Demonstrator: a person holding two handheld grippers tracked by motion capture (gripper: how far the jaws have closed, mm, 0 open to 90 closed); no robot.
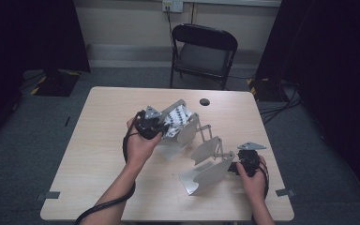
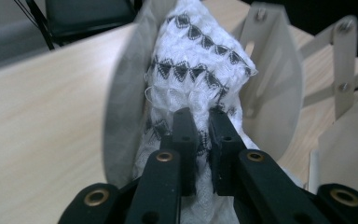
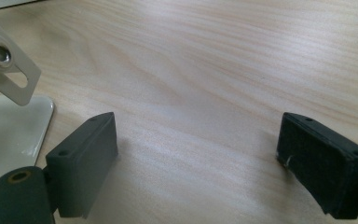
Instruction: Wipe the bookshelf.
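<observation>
A white cloth with black triangle patterns (image 2: 191, 70) is tucked between two upright grey metal plates (image 2: 270, 79) of an expanding rack (image 1: 205, 151). My left gripper (image 2: 200, 140) is shut on the cloth's lower part, its jaws nearly together with fabric pinched between them. From above, the left gripper (image 1: 161, 126) sits at the rack's far-left end, by the cloth (image 1: 177, 117). My right gripper (image 3: 196, 154) hovers low over bare wood with its jaws wide open and nothing between them. It is the right gripper (image 1: 236, 165) beside the rack's nearest tilted plate (image 1: 205, 177).
The rack's scissor links (image 1: 211, 133) run diagonally across the light wooden table (image 1: 103, 154). A small black round disc (image 1: 205, 101) lies near the far edge. A black folding chair (image 1: 204, 49) stands behind the table. A link's end with a rivet (image 3: 2, 56) is close to the right jaws.
</observation>
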